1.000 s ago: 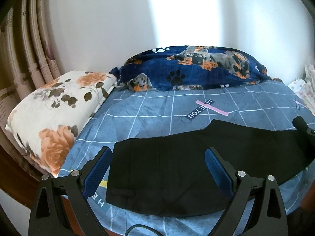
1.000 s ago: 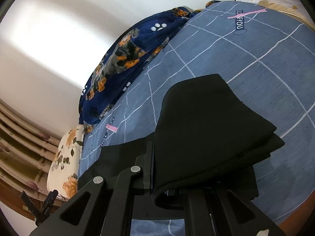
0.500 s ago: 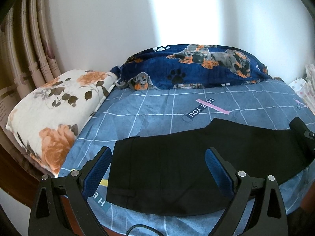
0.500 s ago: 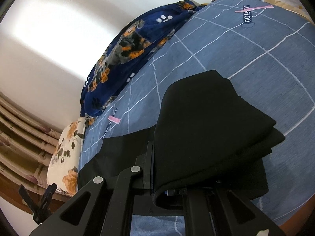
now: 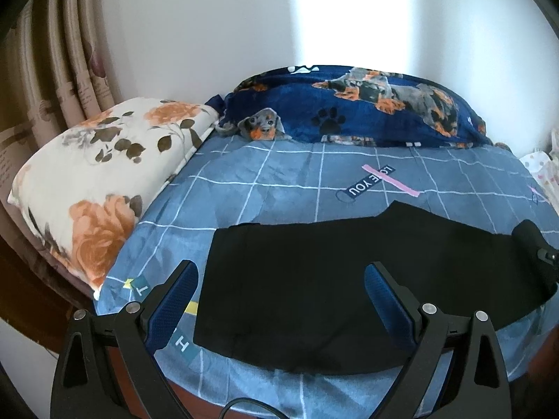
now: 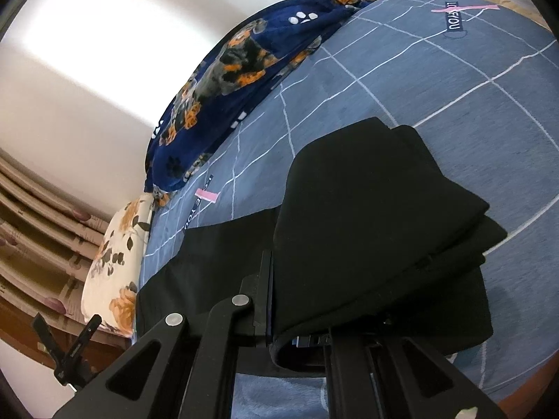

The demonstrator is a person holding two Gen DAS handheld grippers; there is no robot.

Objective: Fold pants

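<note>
Curtain: pleated beige patterned curtain [image 5: 52,80] hangs at the 10 o'clock edge of the left wrist view, beside the bed.
Pillow: white cotton pillow with orange roses and dark leaves [image 5: 101,178] lies at 9 o'clock on the mattress, touching the bedsheet's left border.
Bedsheet: grey-blue bedsheet with a white grid and "LOVE YOU" labels [image 5: 279,181] covers the bed.
Blanket: navy fleece blanket printed with dogs and paw marks [image 5: 353,108] is bunched at 12 o'clock along the white wall.
Left gripper: black two-finger left gripper with blue ribbed pads [image 5: 279,289] hovers at 6 o'clock with its jaws spread wide and nothing between the pads; it also shows small at 8 o'clock in the right wrist view [image 6: 66,342].
Pants: black fabric pants [image 5: 349,272] lie flat across the near half of the sheet, from 7 o'clock to 3 o'clock; at the right end a doubled layer is lifted off the sheet [image 6: 367,237].
Right gripper: black right gripper [image 6: 270,300] at 6 o'clock has its jaws pressed together, pinching the raised edge of the pants, which drapes over its right finger.
</note>
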